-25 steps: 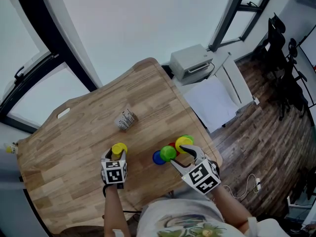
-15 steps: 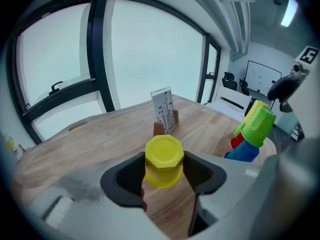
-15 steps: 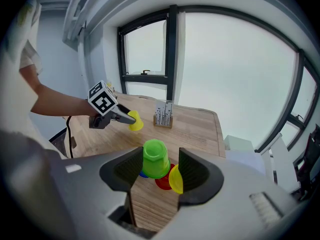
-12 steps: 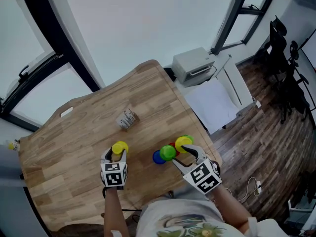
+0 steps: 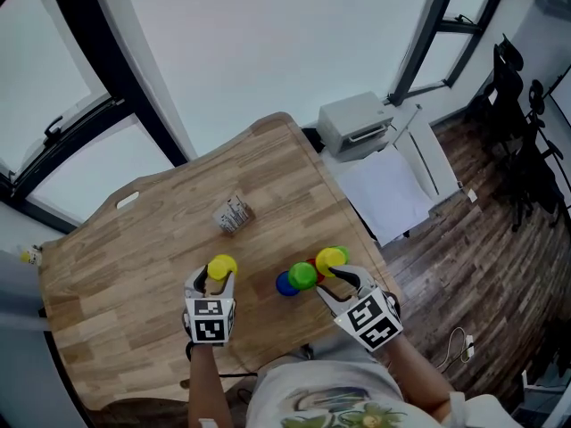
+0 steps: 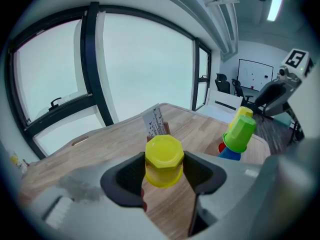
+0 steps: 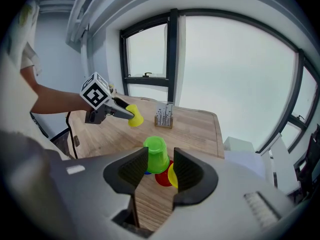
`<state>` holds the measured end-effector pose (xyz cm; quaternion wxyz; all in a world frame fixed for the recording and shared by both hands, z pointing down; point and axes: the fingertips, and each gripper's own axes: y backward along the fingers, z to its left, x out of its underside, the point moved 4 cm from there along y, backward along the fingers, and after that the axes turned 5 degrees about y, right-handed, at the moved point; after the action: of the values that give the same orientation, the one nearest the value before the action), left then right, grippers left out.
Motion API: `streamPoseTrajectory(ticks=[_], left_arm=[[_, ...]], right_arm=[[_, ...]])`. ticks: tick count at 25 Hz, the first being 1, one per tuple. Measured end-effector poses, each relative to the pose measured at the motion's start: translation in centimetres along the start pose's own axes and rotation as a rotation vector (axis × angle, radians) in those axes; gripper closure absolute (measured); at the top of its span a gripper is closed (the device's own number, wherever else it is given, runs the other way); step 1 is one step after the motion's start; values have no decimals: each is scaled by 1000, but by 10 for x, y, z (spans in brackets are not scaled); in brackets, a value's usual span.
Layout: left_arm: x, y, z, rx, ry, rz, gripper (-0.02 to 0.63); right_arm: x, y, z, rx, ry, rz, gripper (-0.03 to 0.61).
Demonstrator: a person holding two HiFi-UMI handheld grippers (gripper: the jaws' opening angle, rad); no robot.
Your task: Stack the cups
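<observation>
Between the fingers of the left gripper (image 5: 219, 277) sits a yellow cup (image 6: 164, 160), upside down, its flat base uppermost. Both pads press on its sides, so the cup is pinched and carried clear of the wooden table (image 5: 143, 257) (the right gripper view shows it off the surface).

Between the fingers of the right gripper (image 7: 160, 159) stands the green cup (image 7: 157, 154), also upside down. These jaws have just been closing with this cup in the gap. The left finger overlaps the cup's edge, while a thin sliver of space shows at the right finger, so the fingers stand narrowly apart and no grip is yet made.

The green cup rests inverted on a blue cup (image 6: 231, 154), which peeks out just beyond the left finger. A red cup (image 7: 162, 178) lies just past the fingertips and below the green one. A second yellow cup (image 5: 330, 259) lies beside it, partly hidden behind the right finger.

Well beyond both pairs of fingertips, out in the middle of the table, stands a small card holder (image 5: 234, 214).
</observation>
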<state>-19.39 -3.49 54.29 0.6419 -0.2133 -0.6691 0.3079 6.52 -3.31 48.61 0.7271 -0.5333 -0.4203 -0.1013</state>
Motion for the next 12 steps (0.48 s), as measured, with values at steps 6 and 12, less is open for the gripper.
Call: streamPoseTrajectory(ticks=[6, 12], left_arm=[[-20, 24, -15, 5, -32, -57, 368], [-42, 47, -34, 28, -99, -107, 368]], right_arm=[[3, 5, -1, -12, 4, -2, 448], [4, 10, -3, -19, 8, -8, 453]])
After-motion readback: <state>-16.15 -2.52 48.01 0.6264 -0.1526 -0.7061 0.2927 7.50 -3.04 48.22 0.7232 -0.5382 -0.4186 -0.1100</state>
